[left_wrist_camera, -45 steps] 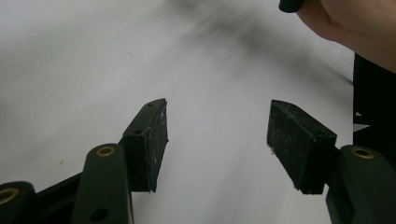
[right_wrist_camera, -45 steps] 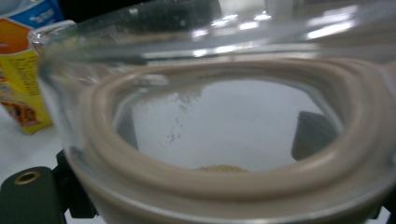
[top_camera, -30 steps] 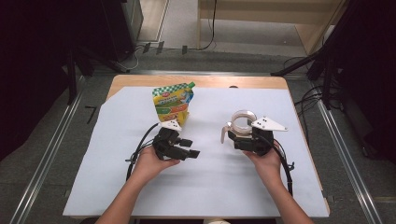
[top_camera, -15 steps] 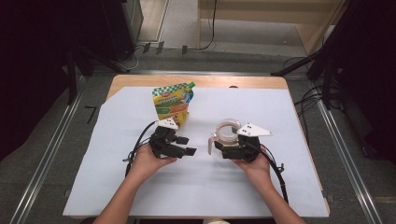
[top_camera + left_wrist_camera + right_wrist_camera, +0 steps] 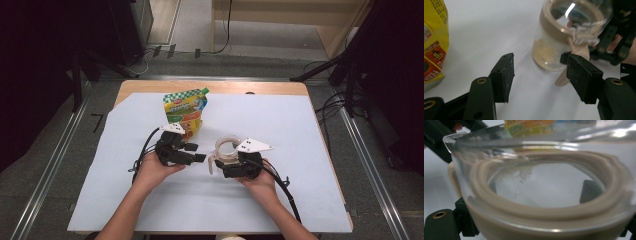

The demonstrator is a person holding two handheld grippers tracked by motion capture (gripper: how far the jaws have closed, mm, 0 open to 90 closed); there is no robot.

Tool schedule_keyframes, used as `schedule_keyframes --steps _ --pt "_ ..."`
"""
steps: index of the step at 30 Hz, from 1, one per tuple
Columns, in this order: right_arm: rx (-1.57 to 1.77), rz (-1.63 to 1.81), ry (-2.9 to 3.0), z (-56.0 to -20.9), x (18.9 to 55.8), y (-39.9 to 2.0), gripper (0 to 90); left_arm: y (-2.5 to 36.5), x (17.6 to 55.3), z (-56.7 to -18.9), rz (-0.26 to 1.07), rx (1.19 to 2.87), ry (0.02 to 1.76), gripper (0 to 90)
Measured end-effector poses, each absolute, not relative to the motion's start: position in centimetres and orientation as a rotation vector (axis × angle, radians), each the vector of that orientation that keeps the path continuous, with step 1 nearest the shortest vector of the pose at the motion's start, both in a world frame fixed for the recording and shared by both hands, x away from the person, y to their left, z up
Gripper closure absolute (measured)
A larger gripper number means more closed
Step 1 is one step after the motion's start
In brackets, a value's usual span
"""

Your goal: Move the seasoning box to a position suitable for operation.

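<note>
A clear glass jug (image 5: 227,146) with a beige collar and handle stands near the middle of the white sheet. My right gripper (image 5: 225,162) is shut on it from the near side. In the right gripper view the jug (image 5: 541,182) sits very close, and a dark pad (image 5: 589,191) shows through the glass. Yellowish grains lie at the bottom of the jug (image 5: 559,37). My left gripper (image 5: 196,152) is just left of the jug and points at it. It is open (image 5: 540,75) with nothing between its pads. The beige handle (image 5: 576,52) is just beyond its right jaw.
A yellow and green pouch (image 5: 184,112) stands upright behind the left gripper, and its edge (image 5: 432,42) shows at the left of the left gripper view. The white sheet (image 5: 300,130) covers a wooden table. Cables trail from both grippers toward the near edge.
The right gripper has carried the jug leftward and a little down, close to the left gripper's jaws. The left hand has stayed where it was.
</note>
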State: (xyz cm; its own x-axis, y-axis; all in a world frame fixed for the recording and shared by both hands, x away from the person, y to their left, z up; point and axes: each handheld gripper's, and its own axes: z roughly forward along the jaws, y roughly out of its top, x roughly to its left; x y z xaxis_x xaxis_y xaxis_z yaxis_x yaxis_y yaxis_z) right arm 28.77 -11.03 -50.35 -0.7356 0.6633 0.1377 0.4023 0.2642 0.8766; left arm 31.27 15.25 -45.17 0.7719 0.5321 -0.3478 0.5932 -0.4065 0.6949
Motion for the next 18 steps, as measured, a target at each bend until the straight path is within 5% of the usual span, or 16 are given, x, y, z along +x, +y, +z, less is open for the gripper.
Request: schedule_keyframes --steps 18 --pt "0.918 1.426 2.303 -51.1 27.5 -11.5 10.8 14.6 31.0 -45.3 -0.096 2.096 0.815 40.1"
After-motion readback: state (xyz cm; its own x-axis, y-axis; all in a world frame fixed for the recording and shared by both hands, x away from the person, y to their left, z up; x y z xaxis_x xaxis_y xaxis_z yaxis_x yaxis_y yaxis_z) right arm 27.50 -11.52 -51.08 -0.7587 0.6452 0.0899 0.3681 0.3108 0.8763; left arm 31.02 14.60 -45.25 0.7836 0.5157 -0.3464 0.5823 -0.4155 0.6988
